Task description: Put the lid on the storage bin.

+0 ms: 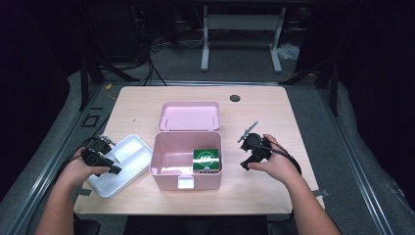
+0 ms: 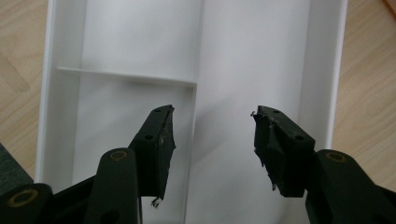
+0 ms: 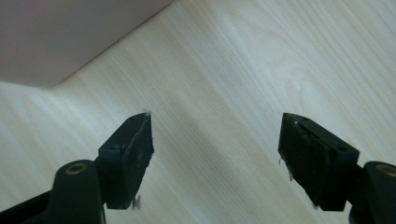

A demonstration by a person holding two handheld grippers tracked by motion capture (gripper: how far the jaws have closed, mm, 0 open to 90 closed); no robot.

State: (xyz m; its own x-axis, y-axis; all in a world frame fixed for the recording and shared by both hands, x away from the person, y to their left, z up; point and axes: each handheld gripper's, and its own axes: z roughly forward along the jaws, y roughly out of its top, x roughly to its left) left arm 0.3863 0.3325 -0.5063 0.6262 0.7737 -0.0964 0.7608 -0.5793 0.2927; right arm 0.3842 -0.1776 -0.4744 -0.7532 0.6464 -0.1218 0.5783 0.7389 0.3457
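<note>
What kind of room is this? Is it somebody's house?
Probably not a house; it looks like a lab or workshop. A bare wooden table stands among dark curtains, cables trail over the grey floor, and a metal equipment stand sits behind.

probably a lab: wooden table [image 1: 147, 103] amid floor cables [image 1: 147, 68], metal stand [image 1: 242, 22], dark surroundings

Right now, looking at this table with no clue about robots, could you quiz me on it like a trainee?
1. True or false: the pink box has its lid open.
2. Which tongs hang over the white tray: left tongs or right tongs?
3. What lies inside the pink box?

Key:
1. True.
2. The left tongs; their jaws stand apart with nothing between them.
3. A green packet, against the right wall.
</note>
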